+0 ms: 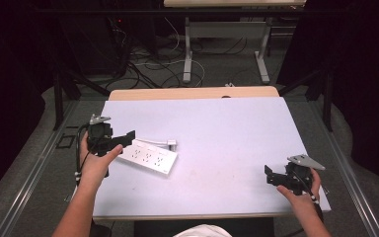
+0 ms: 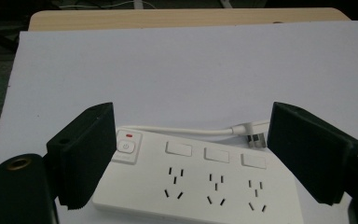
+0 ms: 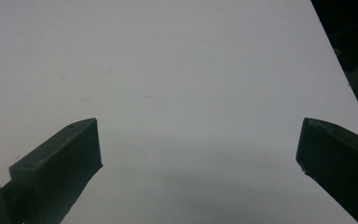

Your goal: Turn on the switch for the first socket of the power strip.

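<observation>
A white power strip (image 1: 150,157) lies flat on the white table top (image 1: 227,128), left of the middle. In the left gripper view the power strip (image 2: 200,182) shows a switch with a red light (image 2: 127,147) and three socket groups. Its white cord ends in a plug (image 2: 254,135) lying just behind it. My left gripper (image 1: 126,138) hovers at the strip's left end, and its jaws (image 2: 191,126) stand wide, open, on either side above the strip without touching it. My right gripper (image 1: 271,175) rests near the front right corner, open (image 3: 198,144), with bare table between its fingers.
A wooden edge (image 1: 192,93) borders the table's far side. Beyond it stand the legs of another table (image 1: 187,54) and loose cables (image 1: 143,64) on the floor. The table's right edge (image 3: 340,70) runs close to my right gripper.
</observation>
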Available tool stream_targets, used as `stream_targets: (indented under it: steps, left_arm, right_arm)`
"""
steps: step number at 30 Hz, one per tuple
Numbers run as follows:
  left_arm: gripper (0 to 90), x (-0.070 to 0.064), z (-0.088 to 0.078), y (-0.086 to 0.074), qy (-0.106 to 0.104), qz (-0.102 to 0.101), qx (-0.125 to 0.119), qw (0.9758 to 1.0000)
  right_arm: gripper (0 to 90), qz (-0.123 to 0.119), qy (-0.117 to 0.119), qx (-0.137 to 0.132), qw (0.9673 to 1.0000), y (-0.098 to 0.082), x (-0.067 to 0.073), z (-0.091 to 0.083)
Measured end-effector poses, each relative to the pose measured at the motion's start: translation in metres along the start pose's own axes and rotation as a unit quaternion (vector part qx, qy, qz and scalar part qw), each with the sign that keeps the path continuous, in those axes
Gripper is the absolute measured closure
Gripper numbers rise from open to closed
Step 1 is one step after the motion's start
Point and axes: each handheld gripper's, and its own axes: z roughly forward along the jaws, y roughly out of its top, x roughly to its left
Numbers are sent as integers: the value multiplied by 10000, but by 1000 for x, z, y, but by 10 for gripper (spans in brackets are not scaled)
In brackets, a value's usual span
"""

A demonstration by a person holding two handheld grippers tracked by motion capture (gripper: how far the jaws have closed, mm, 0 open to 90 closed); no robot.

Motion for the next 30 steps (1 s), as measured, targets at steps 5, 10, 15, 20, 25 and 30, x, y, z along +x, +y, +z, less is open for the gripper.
stream_targets:
  steps: [5,10,15,20,25,30]
  left_arm:
    - [156,-1,4,5,-28,27,23,10000]
    - [163,-4,9,11,-37,11,-37,10000]
    - [209,-8,13,17,-64,77,-123,9999]
    - [245,-11,18,22,-10,104,-110,9999]
    - [255,-15,25,27,66,94,-64,9999]
    - [262,-16,32,31,61,137,-41,9999]
  right_arm:
    - [0,-28,10,-54,10000,-1,3,3]
    - [0,-24,20,-41,10000,-1,4,3]
    - [0,-87,36,-46,9999,-1,4,2]
    - [0,-92,39,-51,9999,-1,3,2]
    - [0,-40,-22,-194,9998,-1,4,3]
    - [0,-59,22,-90,9999,0,3,2]
